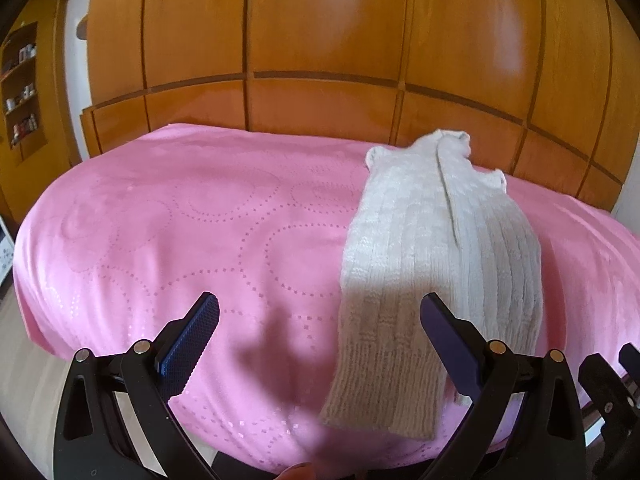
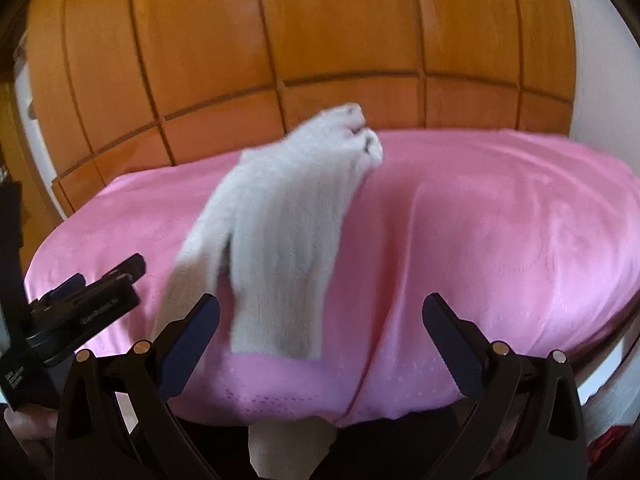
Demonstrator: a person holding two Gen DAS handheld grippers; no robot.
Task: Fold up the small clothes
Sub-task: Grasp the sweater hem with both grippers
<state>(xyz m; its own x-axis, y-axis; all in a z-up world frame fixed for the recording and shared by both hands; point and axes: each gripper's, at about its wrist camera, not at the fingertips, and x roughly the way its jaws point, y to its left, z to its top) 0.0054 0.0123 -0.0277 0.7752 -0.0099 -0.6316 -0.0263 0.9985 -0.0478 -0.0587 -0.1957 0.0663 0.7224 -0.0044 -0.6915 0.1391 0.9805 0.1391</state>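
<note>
On the pink bed [image 1: 160,216] a cream knit garment [image 1: 432,248] lies lengthwise, both the left hand-held gripper [image 1: 320,320] and right hand-held gripper [image 2: 320,320] open and empty, so each should probably pinch a near hem corner evenly before folding.

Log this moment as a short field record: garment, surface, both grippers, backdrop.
garment: cream ribbed knit garment, lying lengthwise, already folded narrow
surface: pink quilted bedspread
left gripper: open, empty, hovering at the garment's near hem
right gripper: open, empty, near hem between its fingers
backdrop: orange wooden panelled wardrobe
</note>
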